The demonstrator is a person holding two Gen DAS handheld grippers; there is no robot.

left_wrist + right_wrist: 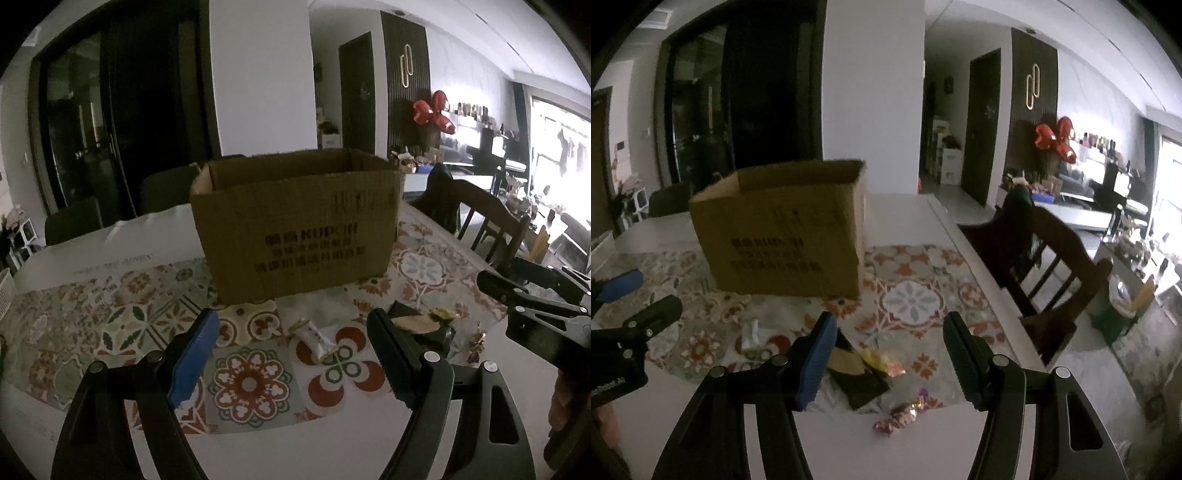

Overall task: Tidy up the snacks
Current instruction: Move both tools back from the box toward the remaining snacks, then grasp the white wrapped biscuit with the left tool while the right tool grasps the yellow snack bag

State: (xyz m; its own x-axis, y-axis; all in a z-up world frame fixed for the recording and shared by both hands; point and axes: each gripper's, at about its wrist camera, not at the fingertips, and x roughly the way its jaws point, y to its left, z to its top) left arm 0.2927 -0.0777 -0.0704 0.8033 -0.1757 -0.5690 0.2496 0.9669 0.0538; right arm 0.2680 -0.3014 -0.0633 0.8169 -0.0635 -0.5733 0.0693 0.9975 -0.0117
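Now both my claws hang released over the patterned tablecloth, left gripper above a white snack stick, right gripper over the dark packet, yellow sweet, foil candy, all near the open cardboard box.

Each black hand-held gripper has blue ribbed pads and silver screws.

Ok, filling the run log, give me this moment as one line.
left gripper: open, above white snack | right gripper: open, above dark packet | cardboard box: open, behind snacks
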